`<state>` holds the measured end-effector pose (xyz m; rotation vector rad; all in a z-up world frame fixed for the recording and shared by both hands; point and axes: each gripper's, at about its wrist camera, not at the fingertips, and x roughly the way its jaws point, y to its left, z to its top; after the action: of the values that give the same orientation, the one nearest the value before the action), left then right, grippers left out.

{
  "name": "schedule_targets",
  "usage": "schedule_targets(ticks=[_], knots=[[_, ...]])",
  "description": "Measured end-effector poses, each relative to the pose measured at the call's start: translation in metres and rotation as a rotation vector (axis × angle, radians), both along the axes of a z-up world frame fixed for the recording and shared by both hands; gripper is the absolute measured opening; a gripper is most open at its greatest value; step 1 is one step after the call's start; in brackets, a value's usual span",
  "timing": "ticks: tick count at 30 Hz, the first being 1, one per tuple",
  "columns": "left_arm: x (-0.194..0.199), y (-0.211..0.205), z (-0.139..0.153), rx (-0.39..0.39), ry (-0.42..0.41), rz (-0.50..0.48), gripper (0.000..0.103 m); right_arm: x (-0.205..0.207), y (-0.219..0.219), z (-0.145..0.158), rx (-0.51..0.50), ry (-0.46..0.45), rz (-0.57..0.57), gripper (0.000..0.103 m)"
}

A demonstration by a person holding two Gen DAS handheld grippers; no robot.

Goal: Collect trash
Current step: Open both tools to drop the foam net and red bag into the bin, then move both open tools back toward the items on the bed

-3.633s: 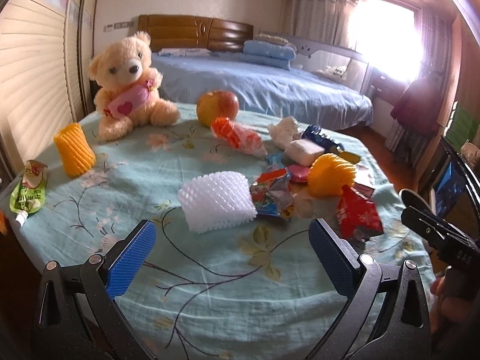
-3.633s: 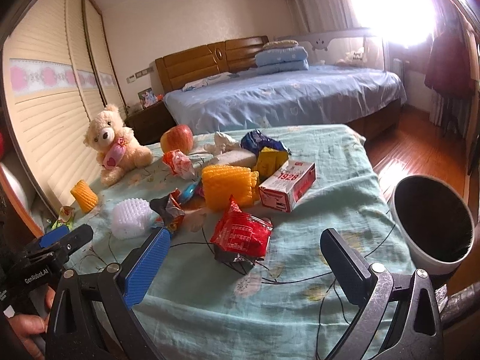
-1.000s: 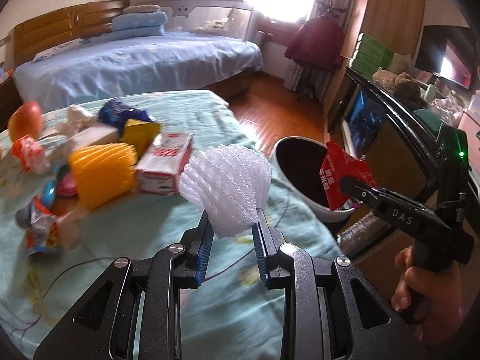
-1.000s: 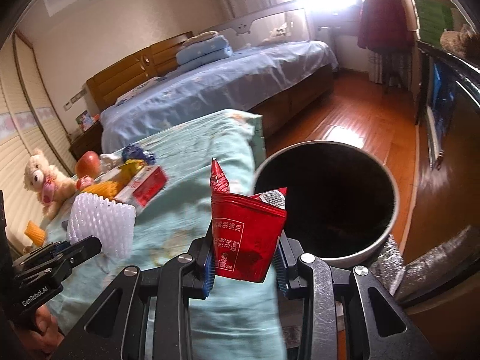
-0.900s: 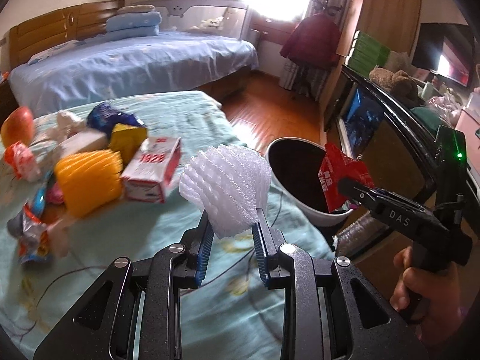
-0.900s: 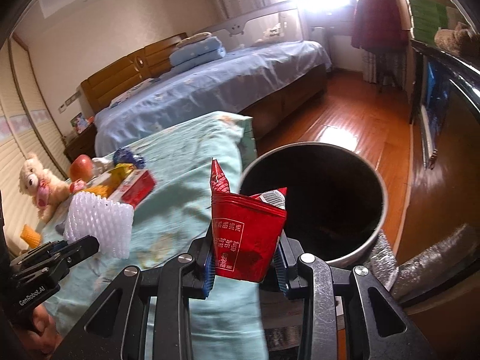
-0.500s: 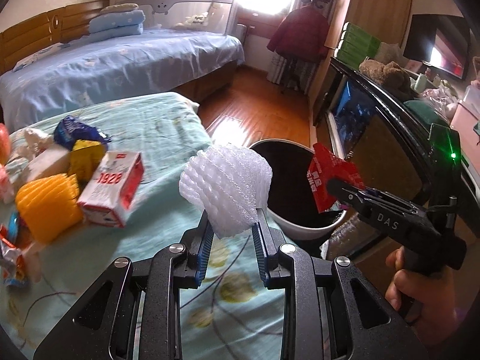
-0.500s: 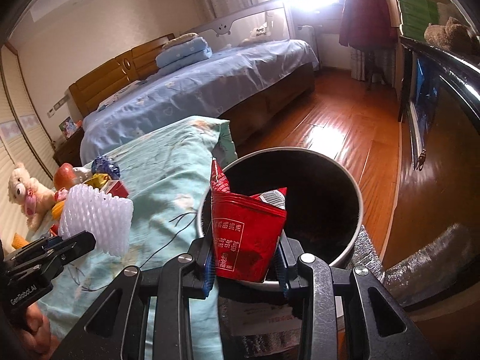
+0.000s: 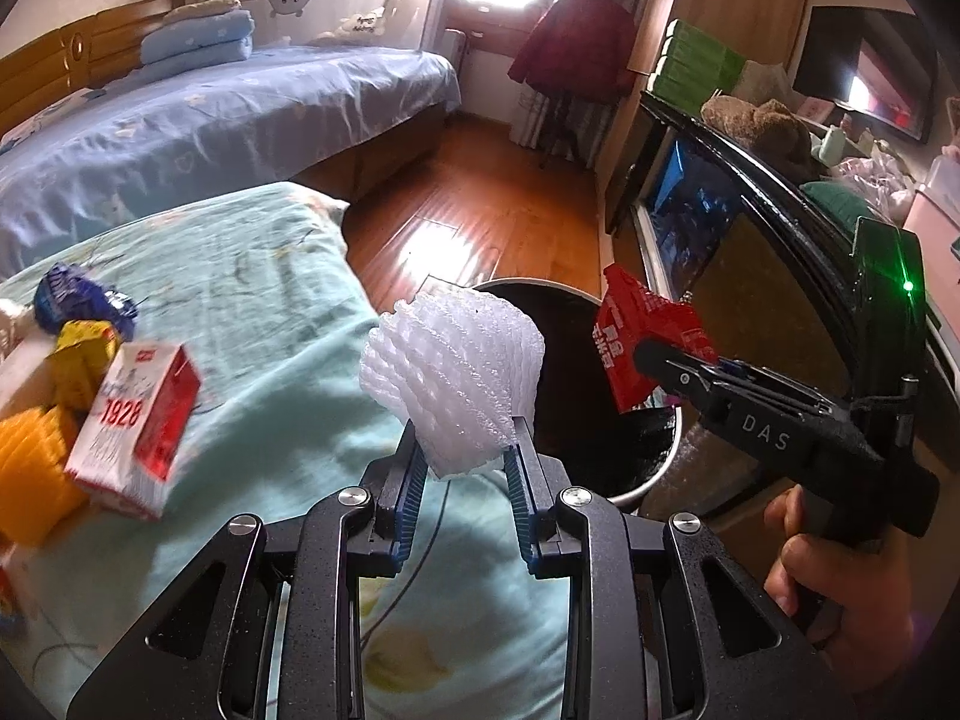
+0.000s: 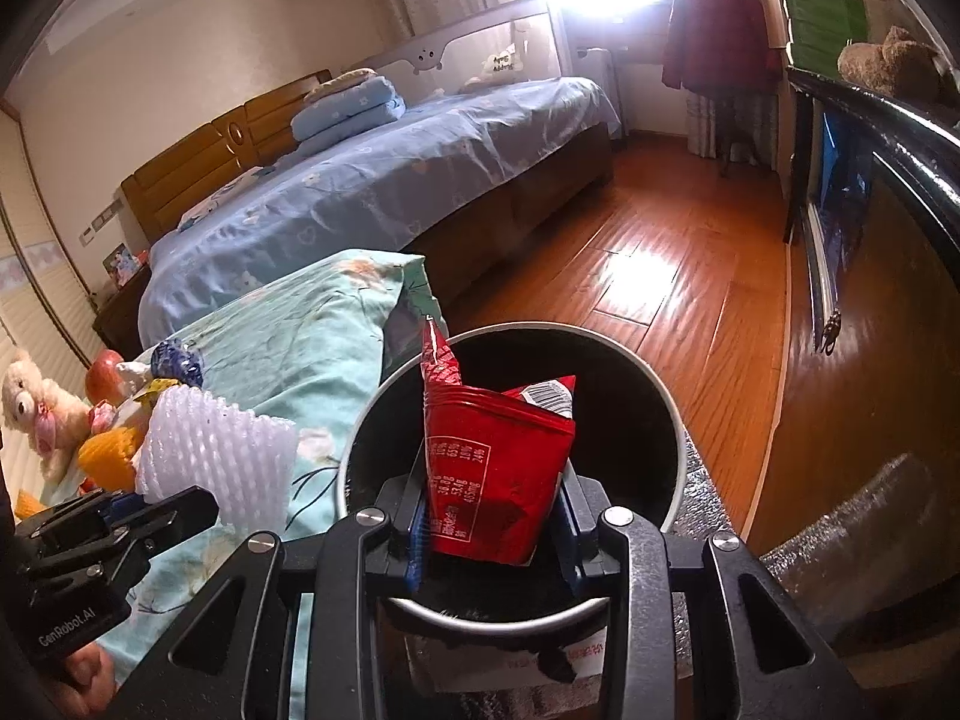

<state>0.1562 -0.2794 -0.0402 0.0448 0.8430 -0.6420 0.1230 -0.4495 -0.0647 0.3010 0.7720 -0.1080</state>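
While the right gripper (image 10: 492,534) hangs directly over the bin (image 10: 672,414), its jaws are opening w/ the red wrapper (image 10: 498,468) upright between them. Left gripper (image 9: 465,480), jaws clamped on white foam net (image 9: 453,372), sits beside the bin's rim, over the tabletop (image 9: 270,312) edge.

Open bin mouth (image 10: 672,420) beside table edge (image 10: 384,324), unobstructed above.
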Motion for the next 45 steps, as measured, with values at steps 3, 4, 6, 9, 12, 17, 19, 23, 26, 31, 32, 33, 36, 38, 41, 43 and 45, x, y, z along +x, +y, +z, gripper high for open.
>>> schedule_targets(ticks=[3, 4, 6, 9, 12, 17, 19, 23, 26, 31, 32, 33, 36, 38, 41, 43, 45], knots=[[0.005, -0.009, -0.003, 0.004, 0.008, -0.008, 0.025, 0.003, -0.005, -0.003, 0.000, 0.008, -0.004, 0.036], [0.007, -0.012, -0.004, 0.003, 0.014, -0.010, 0.025, 0.005, -0.007, -0.003, 0.000, 0.010, -0.006, 0.036], [0.009, -0.015, -0.006, -0.002, 0.027, -0.017, 0.025, 0.007, -0.011, -0.006, 0.001, 0.017, -0.010, 0.036], [0.011, -0.020, -0.008, -0.003, 0.030, -0.029, 0.025, 0.010, -0.015, -0.010, 0.006, 0.027, -0.017, 0.036], [0.014, -0.025, -0.009, -0.004, 0.037, -0.034, 0.025, 0.013, -0.020, -0.013, 0.014, 0.037, -0.021, 0.036], [0.020, -0.031, -0.012, 0.002, 0.048, -0.034, 0.025, 0.017, -0.025, -0.019, 0.025, 0.055, -0.021, 0.037], [0.021, -0.032, -0.013, 0.006, 0.050, -0.034, 0.027, 0.020, -0.025, -0.021, 0.028, 0.060, -0.021, 0.037], [0.023, -0.036, -0.016, 0.018, 0.057, -0.031, 0.047, 0.023, -0.028, -0.024, 0.034, 0.070, -0.022, 0.037], [0.023, -0.037, -0.018, 0.029, 0.050, -0.021, 0.064, 0.026, -0.029, -0.026, 0.036, 0.083, -0.027, 0.046], [0.023, -0.028, -0.019, 0.030, 0.058, -0.005, 0.070, 0.025, -0.032, -0.024, 0.042, 0.076, -0.046, 0.065], [0.022, -0.024, -0.019, 0.027, 0.060, 0.003, 0.072, 0.025, -0.033, -0.023, 0.047, 0.070, -0.049, 0.071], [0.020, -0.018, -0.019, 0.022, 0.061, 0.011, 0.072, 0.024, -0.033, -0.022, 0.049, 0.066, -0.049, 0.072], [0.015, -0.002, -0.017, 0.009, 0.055, 0.039, 0.072, 0.023, -0.028, -0.019, 0.054, 0.058, -0.045, 0.073], [0.012, 0.009, -0.016, 0.003, 0.050, 0.057, 0.073, 0.020, -0.021, -0.016, 0.059, 0.048, -0.035, 0.076], [0.005, 0.028, -0.015, 0.002, 0.039, 0.091, 0.073, 0.016, -0.006, -0.013, 0.068, 0.031, -0.015, 0.079], [-0.001, 0.041, -0.014, -0.003, 0.034, 0.109, 0.073, 0.014, 0.005, -0.011, 0.075, 0.026, 0.008, 0.079], [-0.005, 0.053, -0.015, 0.001, 0.029, 0.131, 0.073, 0.013, 0.017, -0.010, 0.077, 0.024, 0.028, 0.080]])
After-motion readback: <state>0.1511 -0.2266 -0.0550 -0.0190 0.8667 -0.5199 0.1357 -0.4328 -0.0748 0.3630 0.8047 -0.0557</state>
